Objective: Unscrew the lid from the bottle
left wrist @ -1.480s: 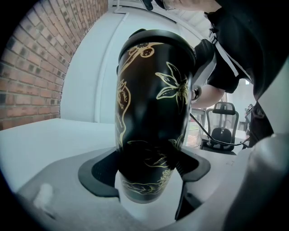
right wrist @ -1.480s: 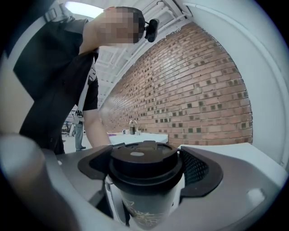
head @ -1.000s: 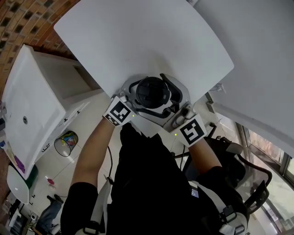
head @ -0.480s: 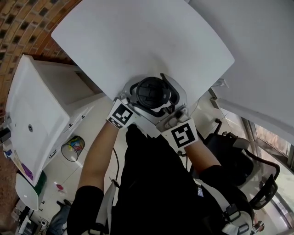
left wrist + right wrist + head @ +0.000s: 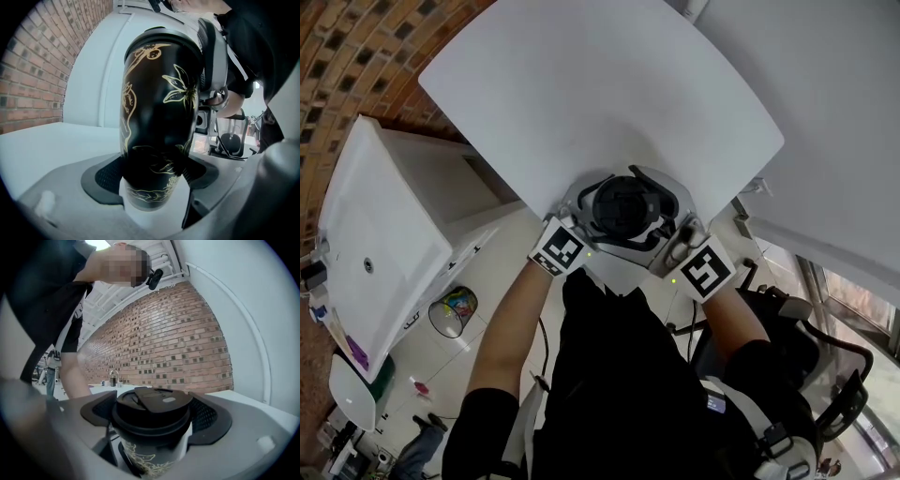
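A black bottle (image 5: 159, 112) with gold flower drawings stands upright near the front edge of the white round table (image 5: 581, 94). My left gripper (image 5: 152, 180) is shut on the bottle's lower body, pads on either side. A black lid (image 5: 152, 408) with a flip tab sits on top of the bottle, and my right gripper (image 5: 154, 418) is shut on it. From the head view I see the lid (image 5: 623, 206) from above, the left gripper (image 5: 586, 216) at its left and the right gripper (image 5: 661, 225) at its right.
A white cabinet (image 5: 375, 253) stands left of the table, with a bin (image 5: 455, 309) on the floor beside it. A black chair (image 5: 811, 347) is at the right behind me. A white wall panel (image 5: 825, 122) runs along the right.
The right gripper's marker cube swung left around the bottle and then back to the right. The left gripper kept its hold on the bottle, which stayed in place.
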